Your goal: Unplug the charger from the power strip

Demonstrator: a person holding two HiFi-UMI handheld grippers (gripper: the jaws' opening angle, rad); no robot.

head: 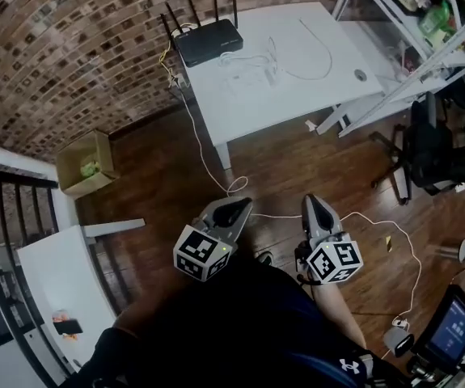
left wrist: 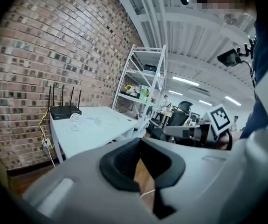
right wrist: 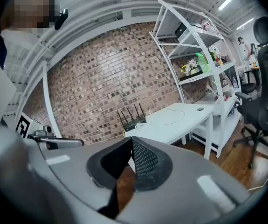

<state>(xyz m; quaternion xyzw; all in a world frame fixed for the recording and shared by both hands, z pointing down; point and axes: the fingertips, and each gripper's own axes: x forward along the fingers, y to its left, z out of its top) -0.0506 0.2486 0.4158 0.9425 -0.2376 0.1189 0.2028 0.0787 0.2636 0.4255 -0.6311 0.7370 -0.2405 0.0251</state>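
Left claw [head: 234,211] and right claw [head: 314,208] both clenched, empty; power strip [head: 250,80] lies far off on the table [head: 333,75], left claw nearer.

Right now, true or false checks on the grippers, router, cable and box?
1. The left gripper and right gripper are both shut, with nothing between the jaws. True.
2. The router sits on the floor. False: it is on the white table.
3. A white cable trails across the wooden floor. True.
4. The cardboard box stands on the table. False: it is on the floor by the brick wall.
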